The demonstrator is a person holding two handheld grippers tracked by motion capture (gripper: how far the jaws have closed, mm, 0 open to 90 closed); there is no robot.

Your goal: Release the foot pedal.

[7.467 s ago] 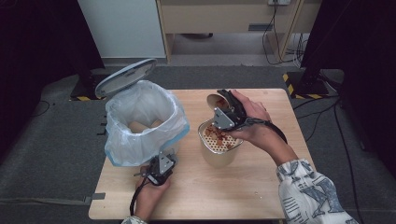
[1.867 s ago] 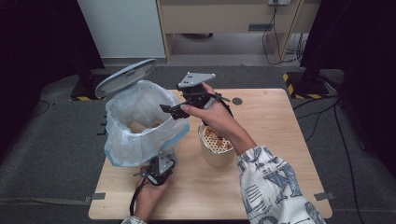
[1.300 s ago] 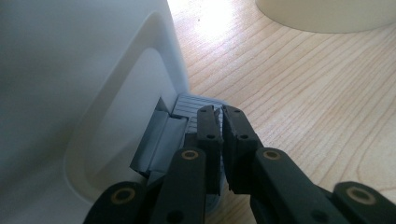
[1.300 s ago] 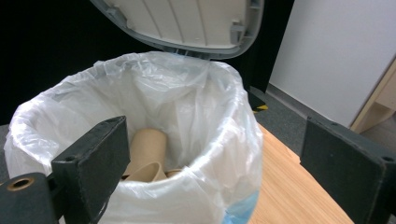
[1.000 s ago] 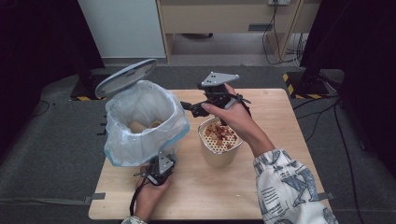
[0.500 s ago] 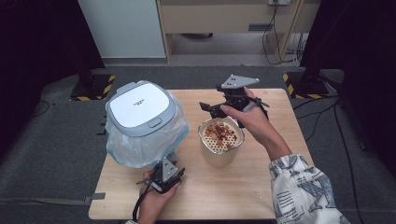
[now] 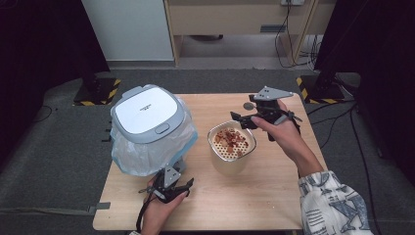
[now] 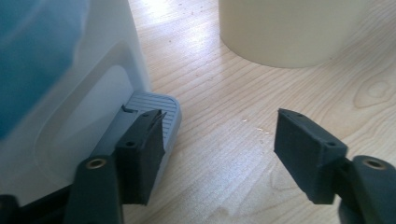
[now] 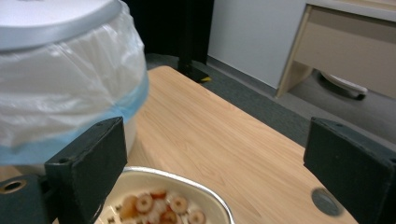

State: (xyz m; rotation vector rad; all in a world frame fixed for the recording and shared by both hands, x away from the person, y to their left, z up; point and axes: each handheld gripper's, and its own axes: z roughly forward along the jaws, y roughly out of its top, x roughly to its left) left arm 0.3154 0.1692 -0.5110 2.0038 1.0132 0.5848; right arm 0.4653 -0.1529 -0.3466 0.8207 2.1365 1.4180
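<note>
- Near the table's [image 7: 274,205] left edge stands the bin [image 7: 147,129], lid down, a thin plastic liner [image 7: 186,142] bulging out under the rim.
- At its foot, on the side nearest the person, the grey pedal [image 8: 154,116] juts out onto the wood.
- The left gripper [image 7: 169,186] sits low by the front edge; its jaws have just been opening and stand wide, one pad beside the pedal, nothing between them.
- The right gripper [image 7: 244,119] hovers over the far rim of the bowl [image 7: 231,152] at mid-table, jaws apart and empty.
- The bowl holds food scraps [image 7: 231,139] on a perforated insert.
- I'd judge the bin light and easy to shove; the pedal is stiff, ribbed, best pressed from above at its tip.
- The liner is soft and would tear if pinched.
- The bowl looks rigid, smooth; take it by the rim.
</note>
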